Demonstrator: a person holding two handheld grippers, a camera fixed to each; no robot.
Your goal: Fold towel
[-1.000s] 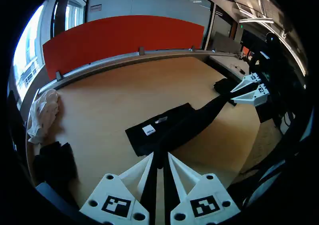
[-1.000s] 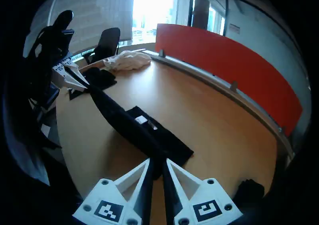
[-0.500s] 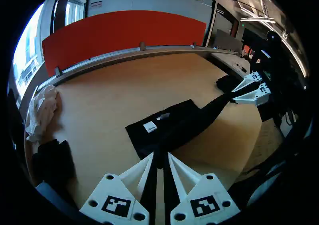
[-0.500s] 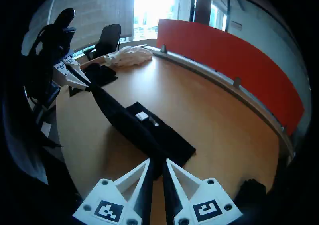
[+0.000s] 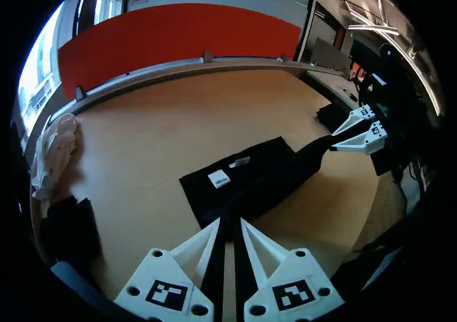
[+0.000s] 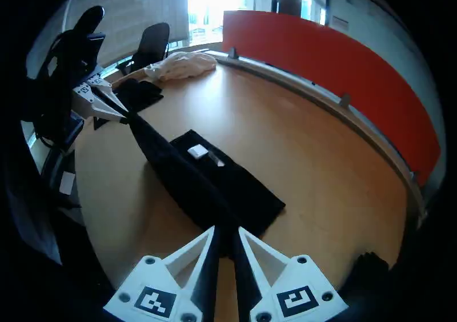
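The bench (image 5: 160, 122) fills more of both views than it did a second ago, and the red divider (image 5: 171, 36) along its far edge at 12 o'clock has risen in the left gripper view. We take this to mean that both claws have moved forward over the wood. The black towel (image 5: 251, 173) has gone with them. Its lower half lies flat at mid-bench, while its near edge hangs raised in a taut band between the claws, so the fold looks under way but is not yet laid down. We see no bin or basket. The pale cloth heap (image 5: 51, 151) at 9 o'clock, the dark heap (image 5: 68, 236) at 8 o'clock and another dark heap (image 5: 334, 113) at 2 o'clock all lie loose on the bench. The left claw (image 5: 230, 222) is pressed together, pinching one end of the raised edge. The right claw (image 6: 227, 230) pinches the other end in the same way, and from the left gripper view it stands at 3 o'clock. A small white label (image 5: 219, 179) faces up on the flat half.
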